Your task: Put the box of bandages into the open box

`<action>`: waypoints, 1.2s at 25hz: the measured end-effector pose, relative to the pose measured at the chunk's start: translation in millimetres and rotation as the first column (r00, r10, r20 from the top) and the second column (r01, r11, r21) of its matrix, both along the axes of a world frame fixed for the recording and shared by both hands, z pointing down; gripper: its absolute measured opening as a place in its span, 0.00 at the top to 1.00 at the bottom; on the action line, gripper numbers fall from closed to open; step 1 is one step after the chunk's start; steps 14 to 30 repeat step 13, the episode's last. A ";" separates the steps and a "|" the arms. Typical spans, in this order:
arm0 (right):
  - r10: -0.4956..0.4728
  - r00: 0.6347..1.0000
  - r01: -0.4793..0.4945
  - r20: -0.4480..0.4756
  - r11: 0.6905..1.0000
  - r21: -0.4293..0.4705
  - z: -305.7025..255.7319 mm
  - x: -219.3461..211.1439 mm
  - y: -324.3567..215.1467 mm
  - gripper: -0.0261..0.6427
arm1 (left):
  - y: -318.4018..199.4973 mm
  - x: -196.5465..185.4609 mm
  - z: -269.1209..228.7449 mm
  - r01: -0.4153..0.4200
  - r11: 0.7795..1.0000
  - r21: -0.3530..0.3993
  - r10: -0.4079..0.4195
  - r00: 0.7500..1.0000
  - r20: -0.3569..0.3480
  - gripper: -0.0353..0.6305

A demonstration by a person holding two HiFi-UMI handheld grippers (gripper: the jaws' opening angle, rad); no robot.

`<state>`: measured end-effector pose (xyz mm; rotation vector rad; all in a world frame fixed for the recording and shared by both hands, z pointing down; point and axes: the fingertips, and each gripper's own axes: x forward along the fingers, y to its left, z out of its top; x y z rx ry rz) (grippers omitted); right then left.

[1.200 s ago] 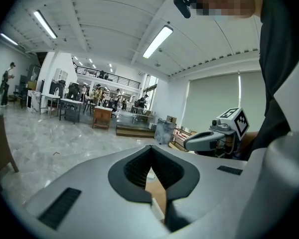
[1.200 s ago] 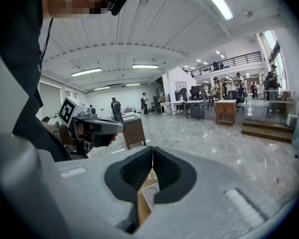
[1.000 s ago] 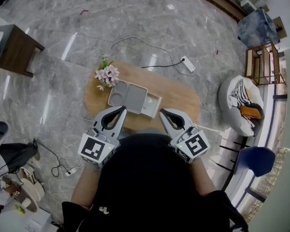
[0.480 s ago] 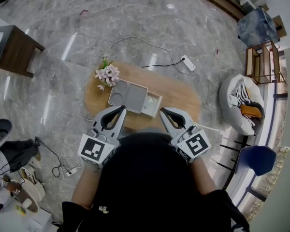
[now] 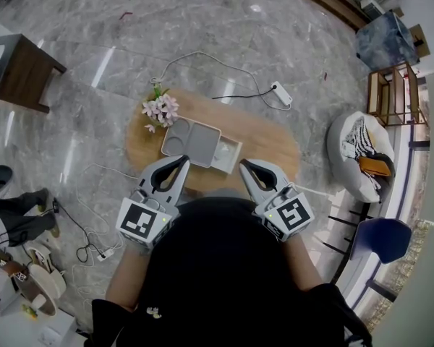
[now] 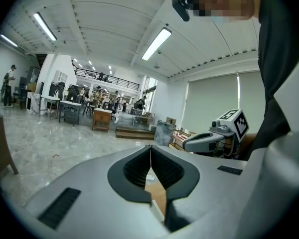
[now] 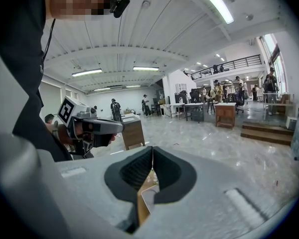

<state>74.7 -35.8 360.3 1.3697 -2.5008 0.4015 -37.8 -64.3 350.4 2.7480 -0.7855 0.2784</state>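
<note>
A grey open box (image 5: pixel 192 142) lies on the oval wooden table (image 5: pixel 267 139), its inside split into compartments. A small white box of bandages (image 5: pixel 228 156) sits against its right side. My left gripper (image 5: pixel 183 163) hovers at the table's near edge, just short of the grey box, shut with nothing held. My right gripper (image 5: pixel 243 165) is level with it, near the white box, also shut and empty. In the left gripper view the left gripper (image 6: pixel 150 148) has its jaws meeting at the tip. The right gripper (image 7: pixel 152 149) looks the same in the right gripper view.
A bunch of pink flowers (image 5: pixel 160 110) stands at the table's far left. A power strip (image 5: pixel 281 95) and cable lie on the marble floor beyond. A dark side table (image 5: pixel 18 67) is at far left, a white beanbag (image 5: pixel 358 154) and blue chair (image 5: pixel 380 241) at right.
Both grippers hold nearly the same place, still shut. A person's legs at the left edge have shifted toward the edge.
</note>
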 end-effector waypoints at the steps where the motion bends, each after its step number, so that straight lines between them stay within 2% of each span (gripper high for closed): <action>1: -0.004 1.000 0.004 0.003 1.000 0.003 0.9 -0.1 0.2 0.96 | 0.2 1.1 -1.0 0.001 1.000 -0.010 -0.001 1.000 -0.001 0.93; 4: -0.014 1.000 0.014 0.008 1.000 0.008 2.0 -0.4 1.5 0.96 | -0.6 2.1 -2.8 0.003 1.000 -0.005 -0.003 1.000 0.005 0.93; 8: -0.012 1.000 0.012 0.009 1.000 0.011 2.1 0.1 1.0 0.96 | -0.6 3.9 -3.6 0.016 0.999 -0.037 -0.016 1.000 -0.008 0.93; 13: -0.004 1.000 0.004 0.004 1.000 0.000 5.6 6.0 3.0 0.96 | 1.1 4.6 3.1 -0.020 0.999 0.042 0.020 1.000 0.007 0.93; 30: -0.004 1.000 0.004 0.004 1.000 0.000 5.6 6.0 3.0 0.96 | 1.1 4.6 3.1 -0.020 0.999 0.042 0.020 1.000 0.007 0.93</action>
